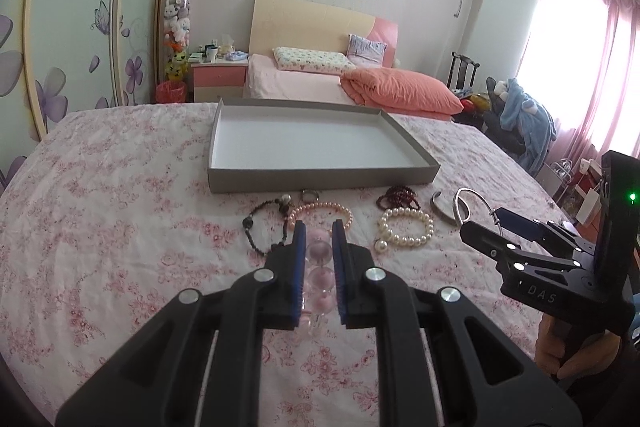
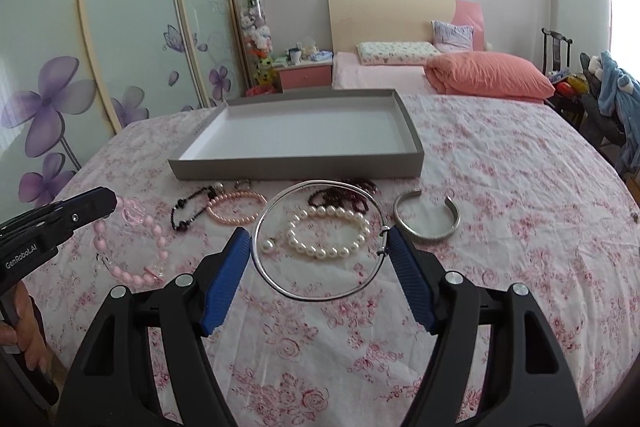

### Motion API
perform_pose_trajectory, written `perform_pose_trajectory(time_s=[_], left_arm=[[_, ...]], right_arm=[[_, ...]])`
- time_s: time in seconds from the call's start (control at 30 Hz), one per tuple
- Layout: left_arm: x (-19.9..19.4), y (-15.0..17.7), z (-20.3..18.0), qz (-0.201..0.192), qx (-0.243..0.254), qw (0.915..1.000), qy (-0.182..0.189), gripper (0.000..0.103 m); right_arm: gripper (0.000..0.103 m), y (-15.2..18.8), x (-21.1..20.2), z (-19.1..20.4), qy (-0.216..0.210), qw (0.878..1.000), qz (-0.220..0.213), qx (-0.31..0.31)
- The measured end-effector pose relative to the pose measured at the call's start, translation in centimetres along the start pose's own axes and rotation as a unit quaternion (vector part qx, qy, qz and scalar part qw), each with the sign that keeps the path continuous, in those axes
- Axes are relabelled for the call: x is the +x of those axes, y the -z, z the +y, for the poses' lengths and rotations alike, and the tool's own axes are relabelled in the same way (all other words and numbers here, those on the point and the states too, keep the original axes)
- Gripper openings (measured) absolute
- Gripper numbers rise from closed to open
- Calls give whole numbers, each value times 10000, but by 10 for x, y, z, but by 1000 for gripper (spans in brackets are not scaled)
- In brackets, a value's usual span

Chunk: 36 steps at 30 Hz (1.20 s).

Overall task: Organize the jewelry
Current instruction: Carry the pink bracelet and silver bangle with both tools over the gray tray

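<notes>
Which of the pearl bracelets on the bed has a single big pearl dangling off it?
The white pearl bracelet, lying right of the pink pearl bracelet. One larger pearl hangs from its left end; the pink one is a plain loop with no dangling pearl.

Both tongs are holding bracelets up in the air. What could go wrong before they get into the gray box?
1. The thin silver bangle is pinched only at its edges by the wide right tongs, so it might pop out.
2. The pink bead bracelet dangles from the left tongs and could swing or snag on the pearl bracelet below.
3. The gray box has a raised wall that hanging beads may catch on.
</notes>
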State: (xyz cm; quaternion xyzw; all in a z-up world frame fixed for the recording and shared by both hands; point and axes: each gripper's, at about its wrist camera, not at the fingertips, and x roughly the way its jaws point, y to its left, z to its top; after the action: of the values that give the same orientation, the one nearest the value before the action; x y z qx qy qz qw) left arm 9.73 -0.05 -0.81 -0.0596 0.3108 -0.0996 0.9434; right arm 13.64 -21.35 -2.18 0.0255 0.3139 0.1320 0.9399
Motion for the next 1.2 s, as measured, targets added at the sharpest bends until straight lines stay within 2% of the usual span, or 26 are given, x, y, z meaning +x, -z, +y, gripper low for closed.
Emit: perform_pose_trajectory(time_s=[0.43,0.73,0.9,1.2], left_arm=[[-12,-23,-6,-425,100,9990,-49,14],[-6,-66,-10,-847,303,9956,-277,14],[16,-91,-4,-846,184,9958,-282,14],[68,-131,7,-818,176,9961,-287,14]], right_arm=[[71,-24,-11,11,-8,9979,-624,-173],[71,-62,-6,8,202,9928,-1143,-298],[71,-83,12,3,281,9912,-1251,-321],[71,-118,77,-16,385,9941,-1012,-75]])
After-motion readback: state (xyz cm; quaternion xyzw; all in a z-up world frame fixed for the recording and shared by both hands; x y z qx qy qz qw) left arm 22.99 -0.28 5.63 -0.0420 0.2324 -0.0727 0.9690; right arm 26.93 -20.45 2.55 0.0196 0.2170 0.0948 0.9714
